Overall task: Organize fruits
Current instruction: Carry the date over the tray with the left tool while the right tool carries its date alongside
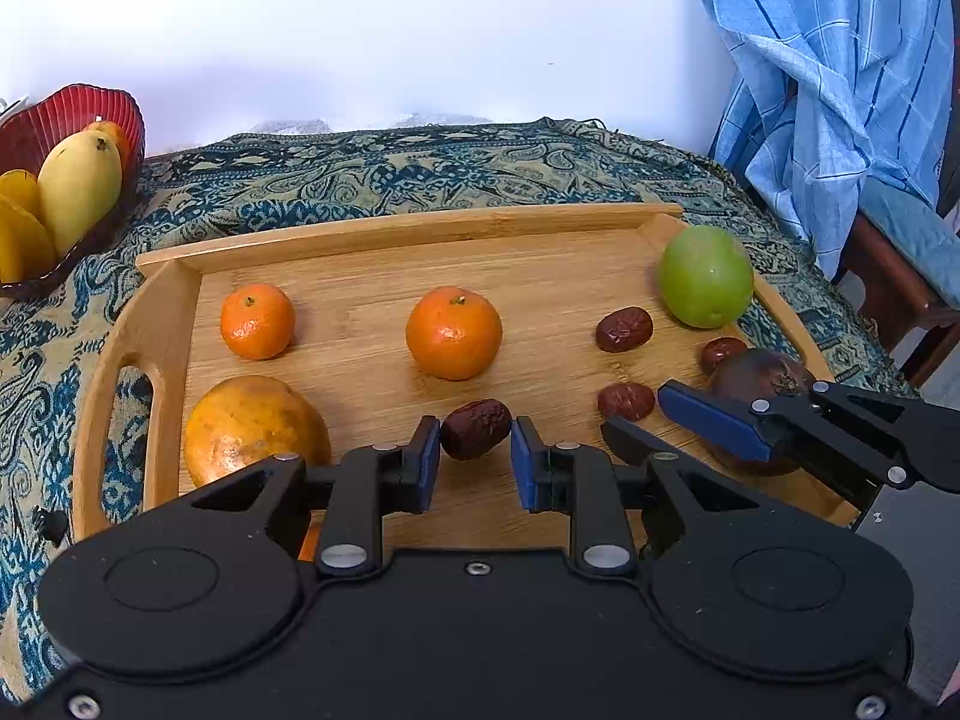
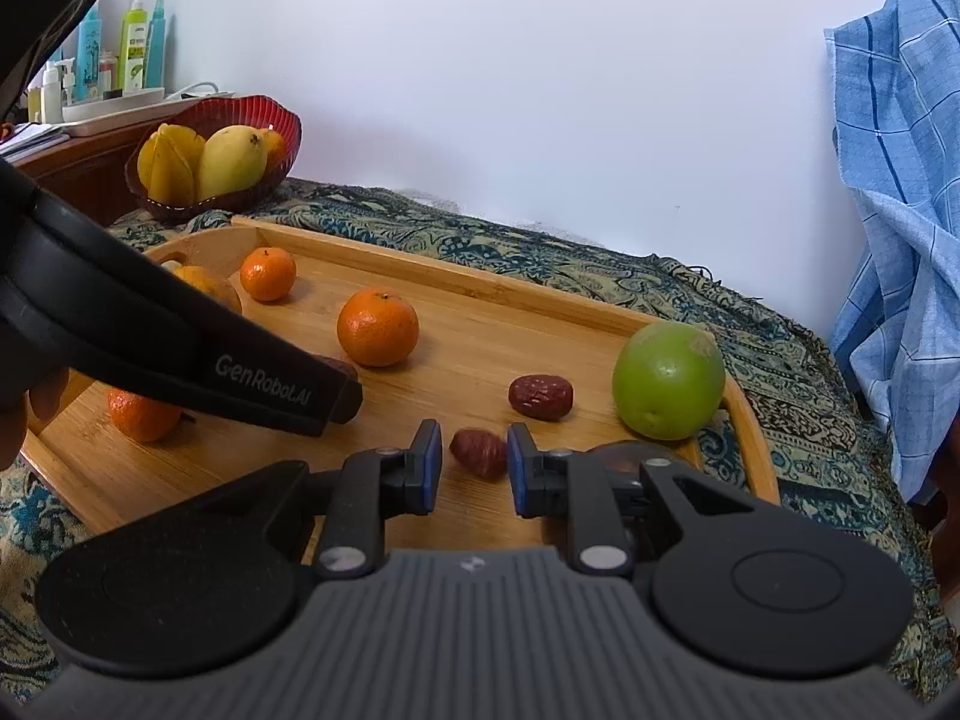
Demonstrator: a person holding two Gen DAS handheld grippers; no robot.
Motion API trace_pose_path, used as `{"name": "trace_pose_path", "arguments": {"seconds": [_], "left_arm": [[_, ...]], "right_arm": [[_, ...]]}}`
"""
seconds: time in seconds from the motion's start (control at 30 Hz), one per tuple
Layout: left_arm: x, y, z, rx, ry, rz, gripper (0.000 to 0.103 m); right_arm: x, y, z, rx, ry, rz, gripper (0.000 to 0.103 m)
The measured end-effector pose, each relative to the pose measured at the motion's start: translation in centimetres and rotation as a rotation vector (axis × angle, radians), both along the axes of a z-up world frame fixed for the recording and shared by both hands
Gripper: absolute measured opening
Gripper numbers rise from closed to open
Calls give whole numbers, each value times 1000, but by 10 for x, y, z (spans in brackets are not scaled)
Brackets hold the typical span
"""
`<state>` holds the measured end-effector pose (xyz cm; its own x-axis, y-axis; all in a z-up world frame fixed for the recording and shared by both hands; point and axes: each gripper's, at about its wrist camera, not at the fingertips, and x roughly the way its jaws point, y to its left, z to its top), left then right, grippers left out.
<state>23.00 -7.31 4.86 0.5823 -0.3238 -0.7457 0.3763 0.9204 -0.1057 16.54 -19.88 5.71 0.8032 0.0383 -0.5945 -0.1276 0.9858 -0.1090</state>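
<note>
A wooden tray (image 1: 360, 240) holds two tangerines (image 1: 258, 321) (image 1: 454, 333), a large orange (image 1: 252, 429), a green fruit (image 1: 705, 276), a dark round fruit (image 1: 759, 378) and several red dates. My left gripper (image 1: 475, 456) is open with a dark date (image 1: 476, 429) between its pads, a small gap at the right pad. My right gripper (image 2: 474, 462) is open around another date (image 2: 478, 452), with gaps on both sides. A further date (image 2: 540, 396) lies beyond it. The right gripper also shows in the left wrist view (image 1: 666, 414).
A red bowl (image 2: 252, 114) with a mango (image 2: 231, 159) and yellow fruit stands at the back left on the patterned cloth (image 1: 420, 168). A blue checked towel (image 1: 840, 90) hangs over a chair at the right. Bottles (image 2: 135, 42) stand on a shelf far left.
</note>
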Motion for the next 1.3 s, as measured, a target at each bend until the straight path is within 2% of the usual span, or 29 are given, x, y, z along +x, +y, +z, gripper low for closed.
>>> {"name": "trace_pose_path", "arguments": {"seconds": [0.47,0.9,1.1,1.3], "left_arm": [[1,-3,-5,22,-13,-2,25],[-8,-7,2,31,-45,11,39],[-21,-5,10,36,-66,14,45],[-37,1,20,50,-89,16,46]], "right_arm": [[0,0,-1,3,8,-3,28],[-8,-2,2,20,-3,-7,29],[-16,-6,7,27,-24,-17,33],[-27,-6,13,38,-43,-16,38]]}}
